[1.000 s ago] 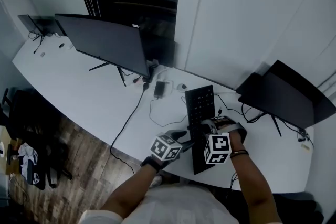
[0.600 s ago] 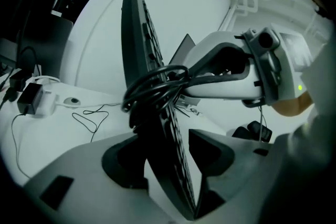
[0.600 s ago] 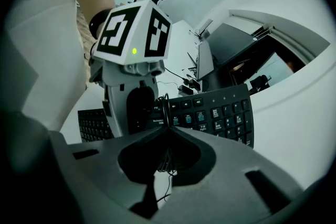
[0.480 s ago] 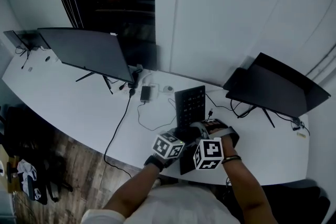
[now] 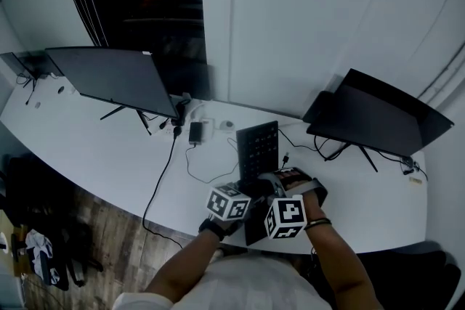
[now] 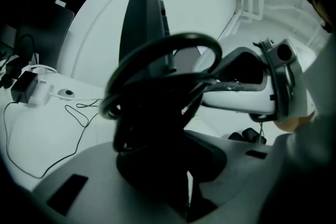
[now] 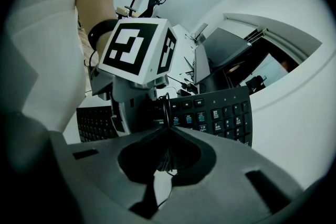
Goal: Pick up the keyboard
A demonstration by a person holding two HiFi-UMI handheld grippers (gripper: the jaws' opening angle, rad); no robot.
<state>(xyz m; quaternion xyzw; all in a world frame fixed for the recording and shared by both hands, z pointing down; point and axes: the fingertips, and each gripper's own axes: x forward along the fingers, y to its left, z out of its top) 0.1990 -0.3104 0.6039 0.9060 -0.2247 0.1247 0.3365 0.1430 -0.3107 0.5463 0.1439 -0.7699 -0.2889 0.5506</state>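
Left claw (image 5: pixel 251 194) and right claw (image 5: pixel 273 186) meet at the near end of the black keyboard (image 5: pixel 258 145), which runs away from the person across the white tabletop (image 5: pixel 109 149); the head view hides their grip. The left gripper view shows its jaws closed on the keyboard's dark edge, with a cable loop (image 6: pixel 173 42) in front. Only the right gripper view shows the keys, its jaws pinched shut on the near rim. The keyboard is probably stiff, light, slick plastic: best held by opposite edges, minding the cable.
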